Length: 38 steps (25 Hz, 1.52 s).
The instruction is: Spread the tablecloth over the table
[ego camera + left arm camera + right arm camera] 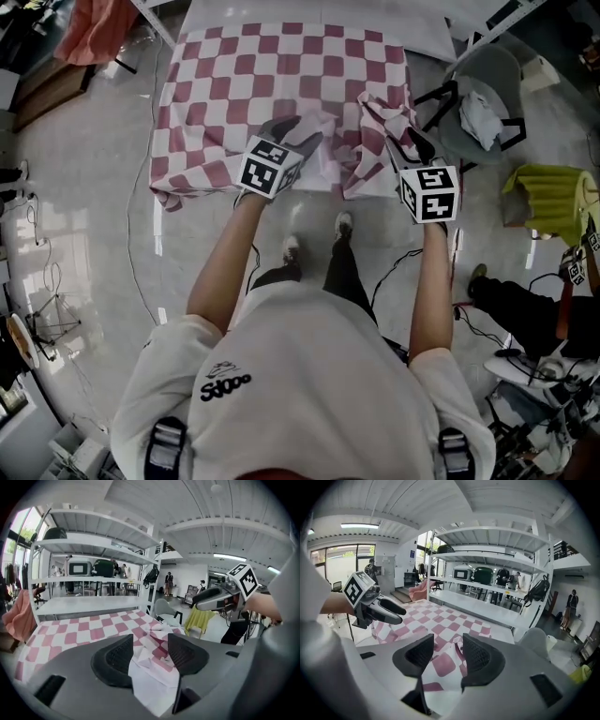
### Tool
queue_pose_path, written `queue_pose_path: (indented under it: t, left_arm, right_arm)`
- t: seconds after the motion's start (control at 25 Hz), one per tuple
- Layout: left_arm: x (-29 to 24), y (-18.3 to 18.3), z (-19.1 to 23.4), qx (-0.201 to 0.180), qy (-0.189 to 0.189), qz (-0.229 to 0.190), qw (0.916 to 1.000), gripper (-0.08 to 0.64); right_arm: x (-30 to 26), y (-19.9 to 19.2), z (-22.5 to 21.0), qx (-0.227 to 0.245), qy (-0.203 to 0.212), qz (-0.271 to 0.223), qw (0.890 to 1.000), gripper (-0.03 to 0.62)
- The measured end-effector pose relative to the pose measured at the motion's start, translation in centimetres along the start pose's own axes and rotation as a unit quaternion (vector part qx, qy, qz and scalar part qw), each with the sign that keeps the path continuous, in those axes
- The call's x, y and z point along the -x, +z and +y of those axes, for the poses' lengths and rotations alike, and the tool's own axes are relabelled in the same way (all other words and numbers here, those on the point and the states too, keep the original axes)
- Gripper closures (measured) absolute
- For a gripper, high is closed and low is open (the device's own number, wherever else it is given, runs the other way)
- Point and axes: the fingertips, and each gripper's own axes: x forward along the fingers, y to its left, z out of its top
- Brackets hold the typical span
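Observation:
A pink-and-white checked tablecloth (272,80) covers most of the white table (309,13). Its near right corner is rumpled and folded back (380,127), with the pale underside showing. My left gripper (296,133) is at the near edge, middle, and is open. In the left gripper view (150,658) a crumpled fold of cloth (152,674) lies loose between the wide jaws. My right gripper (411,142) hovers at the rumpled corner and is open too. In the right gripper view (447,656) the cloth (443,665) passes between the pads without being pinched.
A grey chair (487,84) holding a white rag stands just right of the table. A yellow-green cloth (553,197) lies further right and a pink cloth (94,33) at the far left. Cables run over the floor (141,281). White shelving (93,578) rises behind the table.

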Motion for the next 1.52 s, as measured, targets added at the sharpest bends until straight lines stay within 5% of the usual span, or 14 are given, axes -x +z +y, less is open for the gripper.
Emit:
queue_pose_path:
  t: [0.2, 0.6, 0.92, 1.16, 1.52]
  left_arm:
    - [-5.3, -2.3, 0.1, -0.002, 0.005, 0.058, 0.9983, 0.310]
    - [-11.5, -5.8, 2.9, 0.136, 0.017, 0.080, 0.9873, 0.313]
    - [-14.9, -8.0, 5.2, 0.208, 0.044, 0.106, 0.9713, 0.381]
    - [-16.3, -8.6, 5.6, 0.217, 0.058, 0.104, 0.9689, 0.518]
    - [-12.5, -6.4, 3.4, 0.210, 0.042, 0.064, 0.9747, 0.529]
  right_arm:
    - [-6.0, -2.9, -2.6, 0.015, 0.057, 0.042, 0.997, 0.364]
    - [-15.4, -7.3, -3.9, 0.036, 0.147, 0.106, 0.983, 0.351]
    - [-17.9, -10.7, -3.2, -0.003, 0.184, 0.147, 0.972, 0.444]
    - [-17.6, -11.0, -3.0, -0.004, 0.180, 0.146, 0.973, 0.557]
    - [-11.6, -10.0, -5.5, -0.027, 0.123, 0.126, 0.984, 0.566]
